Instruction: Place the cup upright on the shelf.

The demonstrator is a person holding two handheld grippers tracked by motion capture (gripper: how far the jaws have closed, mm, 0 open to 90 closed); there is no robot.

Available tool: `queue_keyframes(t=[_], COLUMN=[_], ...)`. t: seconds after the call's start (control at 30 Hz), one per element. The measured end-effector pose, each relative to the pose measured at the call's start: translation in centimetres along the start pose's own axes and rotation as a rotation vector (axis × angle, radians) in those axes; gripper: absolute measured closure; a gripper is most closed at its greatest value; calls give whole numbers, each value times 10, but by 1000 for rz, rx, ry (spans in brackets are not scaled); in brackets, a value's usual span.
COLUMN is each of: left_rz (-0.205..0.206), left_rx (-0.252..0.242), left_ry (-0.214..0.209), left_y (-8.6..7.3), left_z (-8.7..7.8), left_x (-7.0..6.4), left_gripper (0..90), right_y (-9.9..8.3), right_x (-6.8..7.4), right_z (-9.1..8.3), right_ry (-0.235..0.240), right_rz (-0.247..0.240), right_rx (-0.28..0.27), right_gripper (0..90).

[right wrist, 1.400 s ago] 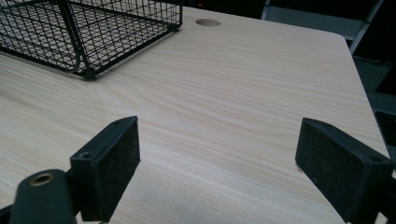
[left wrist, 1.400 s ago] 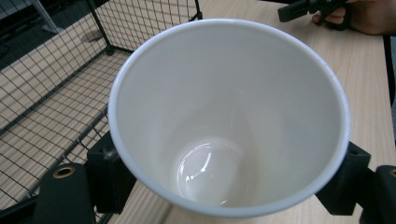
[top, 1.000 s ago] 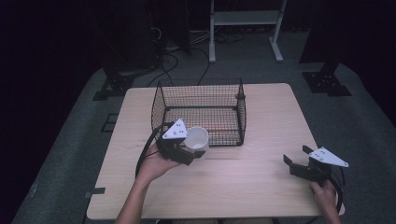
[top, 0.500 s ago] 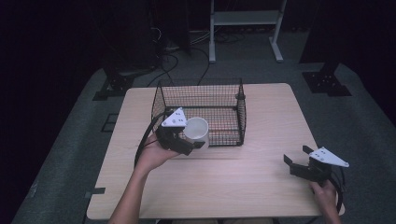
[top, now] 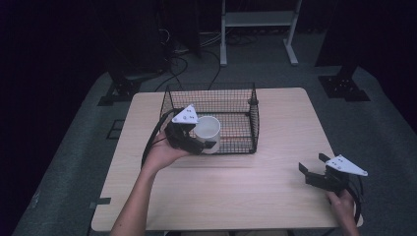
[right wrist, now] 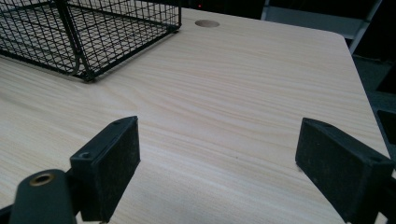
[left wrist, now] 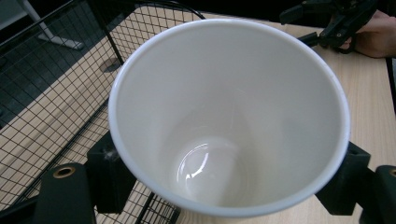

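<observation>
Left of centre in the high view, the left claw [top: 196, 140] is clamped on a white cup [top: 208, 132], holding it at the near wall of the black wire basket [top: 253, 120]. The cup's long axis runs roughly upright with its mouth upward; in the left gripper view the camera looks straight down into the empty cup [left wrist: 229, 116], with 1 black jaw pressed against each side of it and basket mesh to the left and below.

The basket's open top lies just beyond the cup, toward the upper part of the frame, so a short carry that way and then a lowering would likely put the cup inside; whether its base has cleared the near rim I cannot tell.

At the lower right of the high view, the right claw [top: 314, 173] rests low over the wooden desk [top: 275, 187], well apart from the basket. Its jaws stand wide apart with nothing between them over bare desk [right wrist: 224, 140]. The left hand is far nearer the basket.
</observation>
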State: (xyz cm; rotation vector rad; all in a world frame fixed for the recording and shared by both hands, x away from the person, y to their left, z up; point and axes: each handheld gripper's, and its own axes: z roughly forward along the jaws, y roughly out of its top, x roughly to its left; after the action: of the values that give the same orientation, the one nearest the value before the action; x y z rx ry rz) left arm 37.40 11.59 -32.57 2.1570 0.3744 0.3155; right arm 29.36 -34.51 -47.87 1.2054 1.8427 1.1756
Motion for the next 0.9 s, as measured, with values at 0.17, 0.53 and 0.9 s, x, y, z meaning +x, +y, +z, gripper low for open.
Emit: queue_keyframes(t=[0.17, 0.53, 0.9], left_rz=[-6, -6, -13], left_rx=[7, 8, 20], left_ry=[-4, -4, -2], left_y=[4, 11, 19], left_z=[1, 3, 3], left_x=[7, 20, 34], left_gripper=[211, 212, 211], right_y=[0, 0, 0], right_x=[0, -1, -1], right_z=[0, 0, 0], right_ry=[0, -1, -2], right_rz=[2, 4, 5], right_rx=[0, -3, -3], right_gripper=[131, 131, 130])
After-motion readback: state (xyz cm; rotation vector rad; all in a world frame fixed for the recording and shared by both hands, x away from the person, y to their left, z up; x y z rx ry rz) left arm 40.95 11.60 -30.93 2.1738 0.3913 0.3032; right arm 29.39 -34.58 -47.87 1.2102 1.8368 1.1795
